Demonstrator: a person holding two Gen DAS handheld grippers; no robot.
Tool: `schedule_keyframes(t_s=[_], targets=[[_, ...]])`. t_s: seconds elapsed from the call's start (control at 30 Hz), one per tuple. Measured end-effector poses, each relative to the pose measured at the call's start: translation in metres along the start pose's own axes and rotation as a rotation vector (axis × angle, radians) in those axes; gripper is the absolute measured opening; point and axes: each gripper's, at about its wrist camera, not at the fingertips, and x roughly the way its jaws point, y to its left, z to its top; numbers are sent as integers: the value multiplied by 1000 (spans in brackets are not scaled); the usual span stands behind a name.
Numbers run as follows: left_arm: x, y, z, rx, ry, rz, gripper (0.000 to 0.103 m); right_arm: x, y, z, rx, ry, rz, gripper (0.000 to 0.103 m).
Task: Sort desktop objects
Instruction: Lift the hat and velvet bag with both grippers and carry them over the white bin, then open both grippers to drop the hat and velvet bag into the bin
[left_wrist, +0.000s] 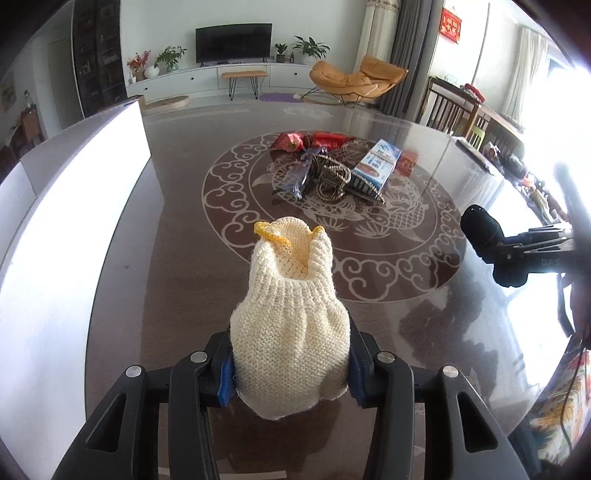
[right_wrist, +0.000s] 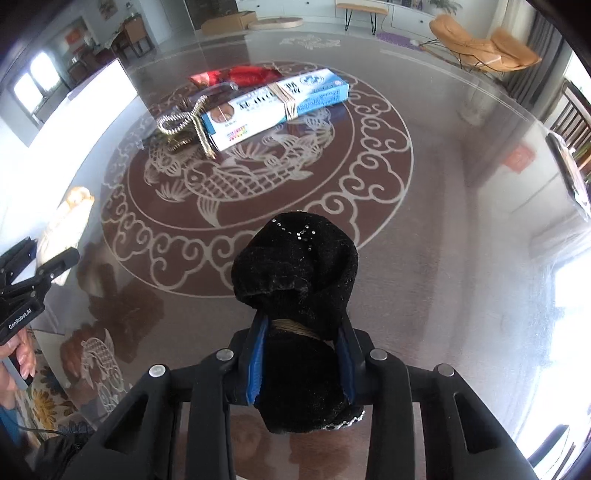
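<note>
Left tool (left_wrist: 291, 373) clamped on cream knit pouch (left_wrist: 291, 317), lower centre of frame, above table (left_wrist: 388, 314). Right tool (right_wrist: 301, 365) clamped on black velvet pouch (right_wrist: 299, 295), lower centre. Blue-white box (right_wrist: 273, 107) upper centre on table.

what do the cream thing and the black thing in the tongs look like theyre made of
Cream pouch: knitted yarn, probably wool or acrylic, matte; ribbing and stitch rows show, with a yellow edge trim. Black item: soft, fuzzy fabric, velvet-like, with tiny shiny studs near the top; exact fibre unclear.

One cream knit item (left_wrist: 291, 325), one black item (right_wrist: 299, 295), one box (right_wrist: 273, 107).
</note>
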Motion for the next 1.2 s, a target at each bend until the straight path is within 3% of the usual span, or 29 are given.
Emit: schedule_keyframes(t_s=[0.17,0.37,0.43,0.53,0.67,0.77,0.83,0.9,0.93,1.07,1.2], targets=[[-83,44,11,-99,-130,-47,47,-48,52,25,-36,-102,78,34],[-163,144,16,-201,-221,86,47,-91,189,73,-181,-222,276,34],[-172,183,11,-248,-208,165,47,-99,245,86,-231,-253,359,34],[-169,239,-5,-347,-153,219,47,-101,328,103,-305,-263,456,34],[-153,294,-33,-465,-58,270,47,-77,425,108,-409,-221,492,34],[-140,313,-52,-531,9,293,51,-47,472,100,-461,-162,474,37],[-134,322,-61,-575,59,343,64,-29,495,92,-499,-110,443,46],[-133,324,-71,-605,73,378,89,-17,510,84,-539,-81,396,81],[-134,324,-74,-612,67,396,91,-16,514,80,-560,-87,385,86],[-143,320,-78,-629,19,421,92,-35,507,67,-596,-185,365,89],[-159,310,-76,-629,-66,475,92,-64,461,76,-534,-334,373,93]])
